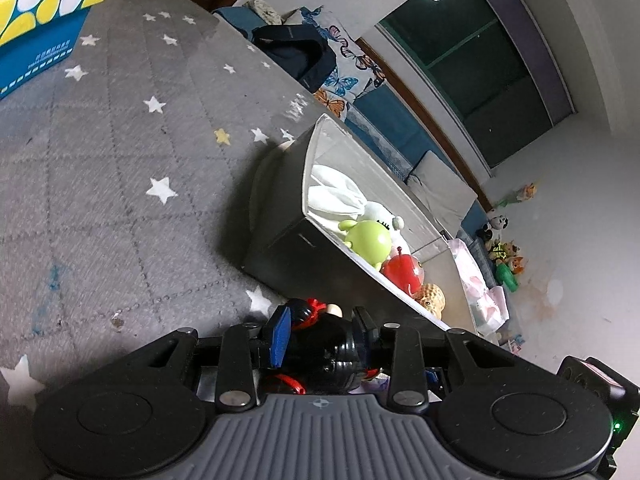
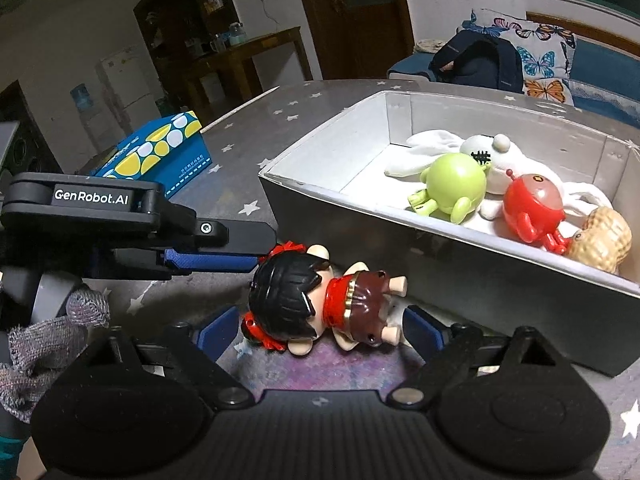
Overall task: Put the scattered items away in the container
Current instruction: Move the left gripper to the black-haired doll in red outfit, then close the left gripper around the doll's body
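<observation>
Left gripper clamping doll lying on tabletop beside box; right gripper spreading wide around it.

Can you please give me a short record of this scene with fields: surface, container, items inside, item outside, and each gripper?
surface: grey quilted cloth with white stars
container: open grey rectangular box with white inside
items inside: white plush rabbit; green round plastic toy; red round plastic toy; tan peanut-shaped toy
item outside: black-haired doll in a red and brown dress, lying on its side beside the box
left gripper: around the doll's head
right gripper: open, fingers either side of the doll
also: blue and yellow carton
</observation>
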A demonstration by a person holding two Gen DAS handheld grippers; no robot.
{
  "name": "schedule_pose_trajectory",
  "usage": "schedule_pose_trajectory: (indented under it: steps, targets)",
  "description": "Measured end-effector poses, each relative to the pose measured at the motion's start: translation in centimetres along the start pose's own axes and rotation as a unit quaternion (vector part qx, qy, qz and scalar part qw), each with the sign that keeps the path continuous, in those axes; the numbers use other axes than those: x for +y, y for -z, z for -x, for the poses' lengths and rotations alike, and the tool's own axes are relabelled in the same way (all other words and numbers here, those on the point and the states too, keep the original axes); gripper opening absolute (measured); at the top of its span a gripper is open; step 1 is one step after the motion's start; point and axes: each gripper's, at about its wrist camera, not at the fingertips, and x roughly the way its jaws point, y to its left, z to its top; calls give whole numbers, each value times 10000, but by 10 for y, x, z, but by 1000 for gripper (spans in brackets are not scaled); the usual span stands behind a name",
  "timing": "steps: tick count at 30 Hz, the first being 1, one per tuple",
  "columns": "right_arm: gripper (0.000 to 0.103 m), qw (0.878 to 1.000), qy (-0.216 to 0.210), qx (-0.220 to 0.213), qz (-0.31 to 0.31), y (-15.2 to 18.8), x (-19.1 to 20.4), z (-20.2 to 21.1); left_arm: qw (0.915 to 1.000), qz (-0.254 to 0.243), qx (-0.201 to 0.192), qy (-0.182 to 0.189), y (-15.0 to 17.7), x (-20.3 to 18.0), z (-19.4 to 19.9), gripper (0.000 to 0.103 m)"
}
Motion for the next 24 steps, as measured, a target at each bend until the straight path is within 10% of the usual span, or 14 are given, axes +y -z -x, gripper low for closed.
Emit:
schedule_pose_trajectory:
  steps: [24]
  targets:
    - [91, 9996, 182, 177, -94, -1, 5, -18, 9990, 334, -105, 272, 5, 14, -8, 38]
